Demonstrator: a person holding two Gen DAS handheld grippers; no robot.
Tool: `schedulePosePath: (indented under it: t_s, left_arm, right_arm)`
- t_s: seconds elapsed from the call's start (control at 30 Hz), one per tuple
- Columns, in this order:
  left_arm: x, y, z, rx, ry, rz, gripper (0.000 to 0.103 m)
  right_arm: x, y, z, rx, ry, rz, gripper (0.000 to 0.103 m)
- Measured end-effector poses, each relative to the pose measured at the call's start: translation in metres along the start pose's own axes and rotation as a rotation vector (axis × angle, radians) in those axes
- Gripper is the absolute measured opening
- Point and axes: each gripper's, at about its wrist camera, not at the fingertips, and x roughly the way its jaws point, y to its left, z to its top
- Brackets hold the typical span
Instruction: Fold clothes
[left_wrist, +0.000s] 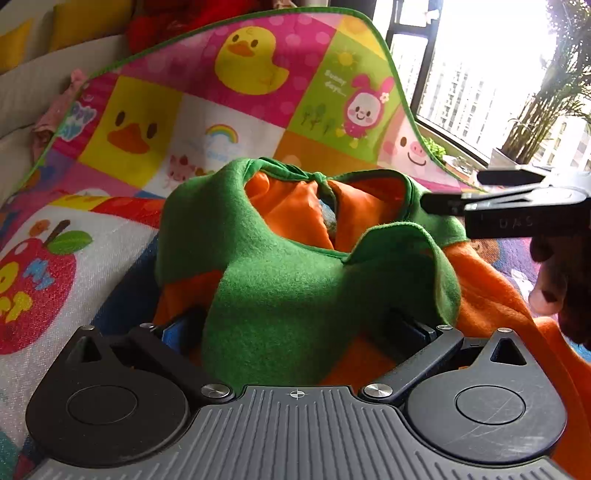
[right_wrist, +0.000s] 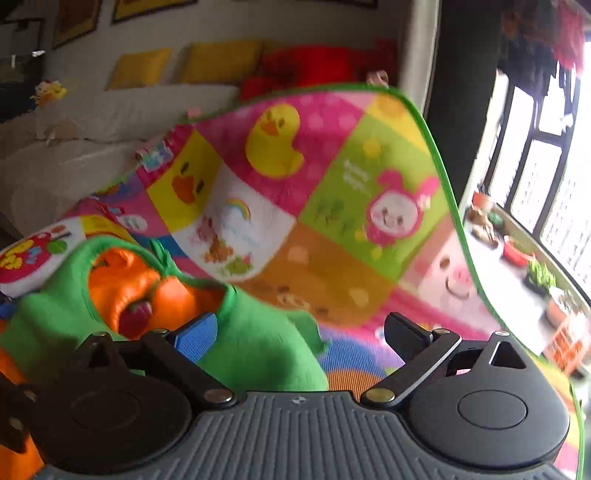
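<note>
This is a living room in a home. A soft play mat (left_wrist: 229, 110) with ducks, a rainbow, an apple and a pink piggy is spread out, and one end is leaned up against a white sofa (right_wrist: 122, 107). Yellow cushions (right_wrist: 218, 61) and something red and fluffy (right_wrist: 314, 70) are seen on the sofa. Framed pictures (right_wrist: 75, 20) are hung on the wall. A big window (left_wrist: 458, 85) is seen at the side, with tall buildings outside. Green plants in pots (right_wrist: 537, 273) are lined up on the window ledge, and one tall leafy plant (left_wrist: 554, 88) is stood by the glass.
</note>
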Motion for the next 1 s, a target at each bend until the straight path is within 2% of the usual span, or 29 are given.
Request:
schedulePosePath:
  t_s: [0.07,0.13,0.23,0.3,0.33,0.43,0.5,0.53,0.67,0.73,0.9,1.0]
  left_arm:
    - [0.001,0.0,0.0,-0.003,-0.004,-0.002,0.103]
    - [0.001,0.0,0.0,-0.005,-0.006,-0.004,0.103]
    - [0.0,0.001,0.0,-0.005,-0.008,-0.006,0.103]
    - [0.0,0.002,0.0,-0.006,-0.009,-0.008,0.103]
    - [0.0,0.002,0.0,-0.007,-0.01,-0.01,0.103]
    - [0.0,0.003,0.0,-0.01,-0.011,-0.012,0.103]
    - [0.0,0.003,0.001,-0.011,-0.012,-0.013,0.103]
    - [0.0,0.003,0.001,-0.011,-0.012,-0.014,0.103]
    - [0.0,0.003,0.001,-0.012,-0.012,-0.014,0.103]
    - [-0.001,0.004,0.001,-0.019,-0.011,-0.017,0.103]
    - [-0.013,0.005,0.001,-0.022,0.001,-0.018,0.103]
    - [-0.047,0.011,0.0,-0.027,-0.032,-0.085,0.103]
  right_arm:
    - [-0.01,0.009,0.016,-0.039,-0.08,0.037,0.088]
    - [0.004,0.017,0.028,-0.036,-0.041,0.097,0.074]
    - [0.031,0.036,0.037,-0.114,-0.011,0.084,0.064]
    - [0.048,0.047,0.039,-0.145,0.044,0.132,0.06]
    - [0.056,0.052,0.037,-0.173,0.064,0.126,0.056]
    - [0.078,0.066,0.028,-0.254,0.128,0.102,0.056]
    - [0.082,0.065,0.024,-0.224,0.132,0.11,0.054]
    - [0.083,0.062,0.026,-0.192,0.145,0.124,0.048]
    - [0.078,0.055,0.026,-0.111,0.182,0.168,0.031]
    - [0.067,0.052,0.027,-0.086,0.168,0.184,0.023]
    - [0.013,0.05,0.03,-0.074,0.079,0.218,0.02]
    - [-0.022,0.056,0.022,-0.123,0.046,0.208,0.02]
